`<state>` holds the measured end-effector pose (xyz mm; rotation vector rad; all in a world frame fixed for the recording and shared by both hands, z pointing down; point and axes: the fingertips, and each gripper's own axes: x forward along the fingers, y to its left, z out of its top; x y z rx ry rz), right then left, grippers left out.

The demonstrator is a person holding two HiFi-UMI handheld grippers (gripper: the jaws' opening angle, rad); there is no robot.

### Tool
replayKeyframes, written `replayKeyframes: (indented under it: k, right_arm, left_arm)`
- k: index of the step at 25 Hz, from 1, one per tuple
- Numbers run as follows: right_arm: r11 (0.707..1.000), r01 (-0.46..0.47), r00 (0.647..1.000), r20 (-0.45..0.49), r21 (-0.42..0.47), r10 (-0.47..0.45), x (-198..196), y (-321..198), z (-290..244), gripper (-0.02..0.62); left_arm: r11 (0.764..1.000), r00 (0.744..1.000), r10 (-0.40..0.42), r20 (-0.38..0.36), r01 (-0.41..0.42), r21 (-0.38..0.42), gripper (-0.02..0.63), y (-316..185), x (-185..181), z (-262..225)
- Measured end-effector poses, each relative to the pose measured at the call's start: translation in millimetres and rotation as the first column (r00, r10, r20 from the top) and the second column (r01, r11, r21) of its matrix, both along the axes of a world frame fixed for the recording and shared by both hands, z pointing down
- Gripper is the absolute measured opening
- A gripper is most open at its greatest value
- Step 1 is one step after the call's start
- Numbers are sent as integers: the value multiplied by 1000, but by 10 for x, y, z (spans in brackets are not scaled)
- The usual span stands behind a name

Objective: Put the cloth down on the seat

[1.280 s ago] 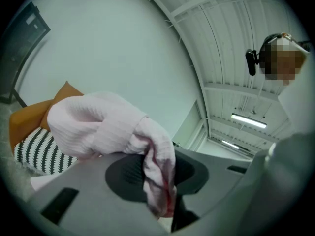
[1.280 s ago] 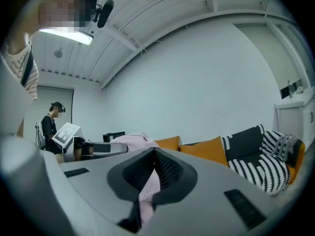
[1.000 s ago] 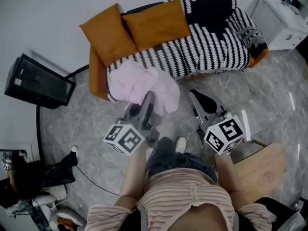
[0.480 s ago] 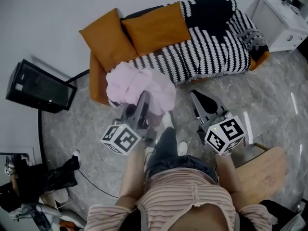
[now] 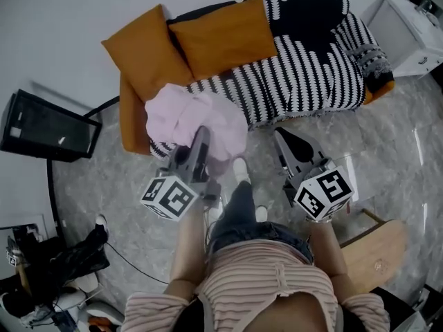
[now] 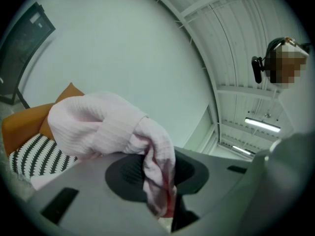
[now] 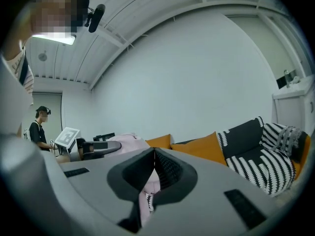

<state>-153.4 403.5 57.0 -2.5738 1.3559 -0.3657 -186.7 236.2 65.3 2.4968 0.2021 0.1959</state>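
Note:
A pale pink cloth (image 5: pixel 195 118) hangs bunched from my left gripper (image 5: pixel 202 131), which is shut on it. In the left gripper view a fold of the cloth (image 6: pixel 98 127) is pinched between the jaws and bulges out to the left. It hangs over the front left corner of the sofa seat (image 5: pixel 304 75), which is covered by a black-and-white striped blanket. My right gripper (image 5: pixel 282 135) hovers over the floor just in front of the seat. Its tips (image 7: pixel 154 152) meet with nothing between them.
Two orange cushions (image 5: pixel 221 37) lean against the sofa's back on its left half. A black box (image 5: pixel 45 126) stands on the floor at left, a white cabinet (image 5: pixel 408 37) at far right, and a wooden stool (image 5: pixel 374 244) near my right side. Another person (image 7: pixel 39 124) stands far off.
My left gripper has carried the cloth a little to the left, along the seat's front edge. The person's foot has stepped forward. The right gripper has hardly moved.

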Motion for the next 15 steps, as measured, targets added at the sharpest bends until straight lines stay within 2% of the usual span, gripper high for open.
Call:
replayKeyframes:
  k: [10, 15]
  right_arm:
    - [996, 86, 996, 29, -29, -85, 999, -1013, 5, 9]
    - [994, 103, 994, 29, -41, -102, 1205, -1231, 26, 8]
  left_arm:
    - [999, 999, -32, 44, 34, -37, 101, -765, 829, 159]
    - [997, 997, -58, 42, 60, -55, 100, -988, 980, 221]
